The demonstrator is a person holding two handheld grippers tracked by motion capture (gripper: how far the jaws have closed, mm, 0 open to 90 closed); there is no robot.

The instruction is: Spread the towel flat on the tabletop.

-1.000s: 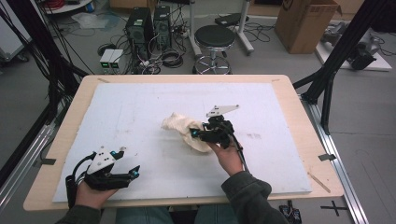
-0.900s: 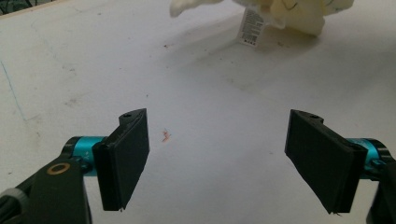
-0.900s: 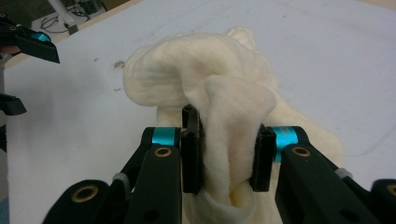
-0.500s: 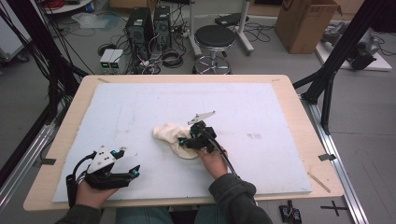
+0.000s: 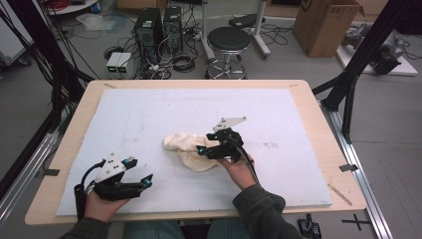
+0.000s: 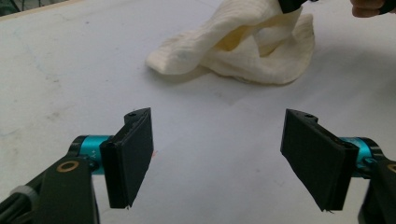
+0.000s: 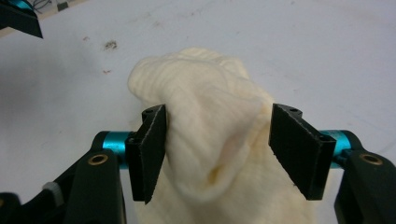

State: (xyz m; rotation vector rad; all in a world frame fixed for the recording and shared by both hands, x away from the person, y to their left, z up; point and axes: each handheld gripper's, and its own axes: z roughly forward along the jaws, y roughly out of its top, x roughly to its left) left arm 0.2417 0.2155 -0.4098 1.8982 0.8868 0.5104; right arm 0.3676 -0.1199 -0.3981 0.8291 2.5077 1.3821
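My right gripper (image 5: 201,150) sat over the cream cloth (image 5: 191,149), a little toward the near edge from the middle of the table (image 5: 308,99). Along that gripper (image 7: 217,154) I saw the cloth (image 7: 205,116) bunched up between the jaws: its left fold pressed against the left jaw, while a gap stayed between the fabric and the right jaw. So the jaws stood spread wide around the bundle, not clamped on it (the cloth swelled up between them like a soft hump and ran out under the bottom of the picture). The rest of the cloth lay crumpled on the white mat (image 5: 149,114) that covers the table, one end trailing toward the left edge and a rounded flap toward the near edge.

My left gripper (image 5: 145,182) rested low near the near left corner of the mat, well apart from the cloth. Its jaws (image 6: 217,158) stood spread, with nothing between them but bare mat. Beyond them the cloth (image 6: 243,51) lay in loose folds, one layer draped over another, with the right gripper's black tip touching it at the top.

A few small dark specks marked the mat to the right of my right hand (image 5: 238,169).
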